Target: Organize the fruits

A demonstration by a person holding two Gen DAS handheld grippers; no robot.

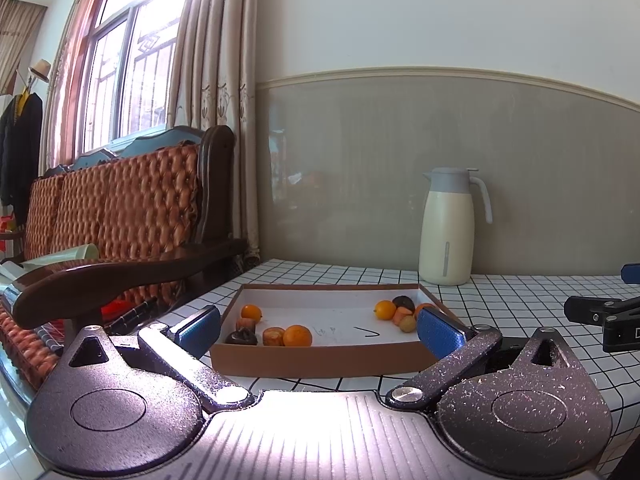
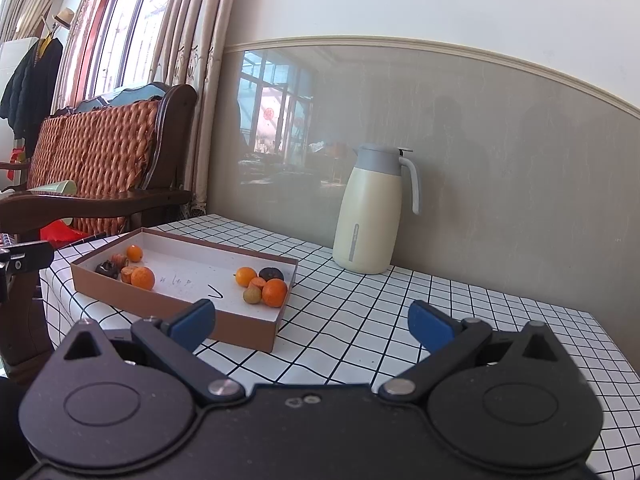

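Observation:
A shallow brown cardboard tray [image 1: 320, 360] [image 2: 168, 304] with a white floor lies on the checked tablecloth. Its left end holds several small fruits: an orange [image 1: 297, 336] [image 2: 143, 278], a smaller orange [image 1: 251, 312] [image 2: 134, 253] and a dark fruit [image 1: 241, 337] [image 2: 107, 268]. The right end holds another cluster with an orange [image 1: 385, 309] [image 2: 274, 292], a dark fruit [image 1: 403, 302] [image 2: 271, 274] and a pale round one [image 1: 407, 323] [image 2: 253, 294]. My left gripper [image 1: 318, 330] stands open just in front of the tray. My right gripper [image 2: 312, 326] is open, to the right of the tray, with nothing between its fingers.
A cream thermos jug [image 1: 448, 228] [image 2: 370, 212] with a grey lid stands at the back against the wall. A wooden armchair [image 1: 132, 224] [image 2: 100, 160] with an orange cushion is left of the table. The right gripper's body [image 1: 608, 316] shows at the right edge of the left wrist view.

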